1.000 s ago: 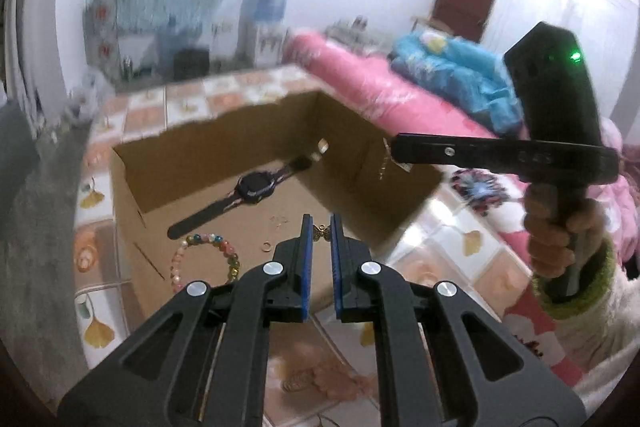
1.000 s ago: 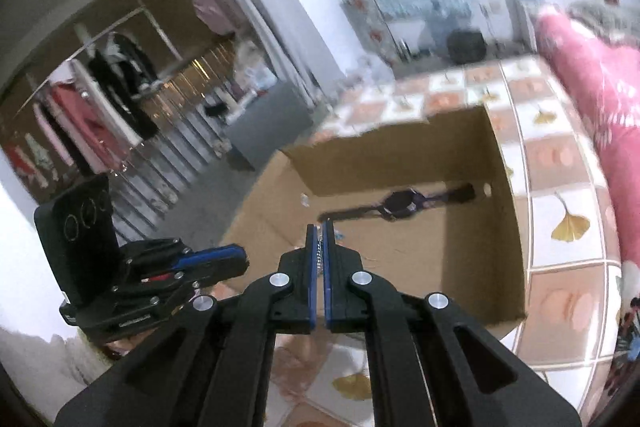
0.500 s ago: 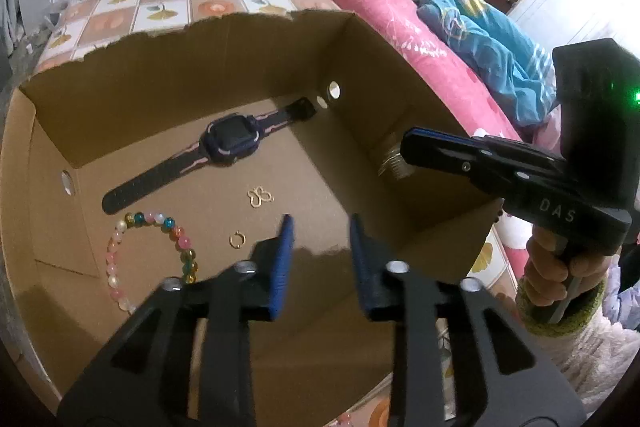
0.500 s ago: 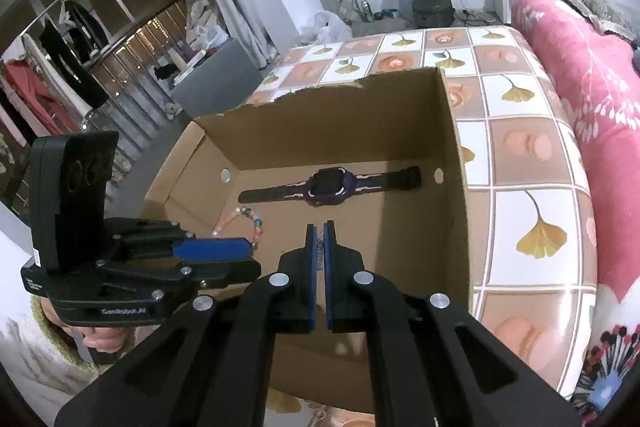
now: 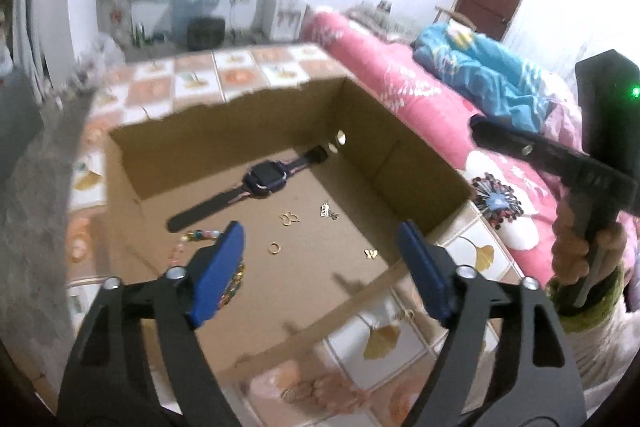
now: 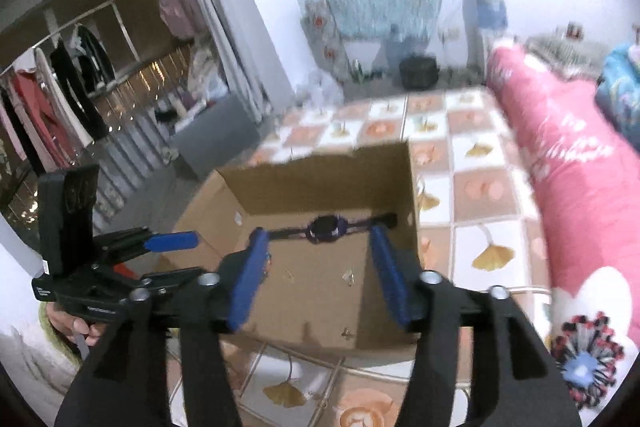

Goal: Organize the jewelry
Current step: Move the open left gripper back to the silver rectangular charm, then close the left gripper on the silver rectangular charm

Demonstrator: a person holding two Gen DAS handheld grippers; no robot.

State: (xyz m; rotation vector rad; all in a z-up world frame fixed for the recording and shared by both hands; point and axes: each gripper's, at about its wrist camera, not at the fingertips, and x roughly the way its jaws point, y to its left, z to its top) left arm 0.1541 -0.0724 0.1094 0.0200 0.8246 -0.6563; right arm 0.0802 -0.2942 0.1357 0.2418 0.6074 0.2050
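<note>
Drop step: both your left gripper (image 5: 320, 267) and right gripper (image 6: 318, 277) opening empty over the box (image 5: 400, 155); next, fetch remaining jewelry.

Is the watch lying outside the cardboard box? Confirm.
No, the watch lies flat on the floor inside the cardboard box, near its far wall.

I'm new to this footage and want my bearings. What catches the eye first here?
An open cardboard box on the tiled surface, a dark smartwatch lying flat near its far wall with small gold trinkets scattered in front. Both the left gripper and right gripper hover above, jaws opening and empty.
</note>
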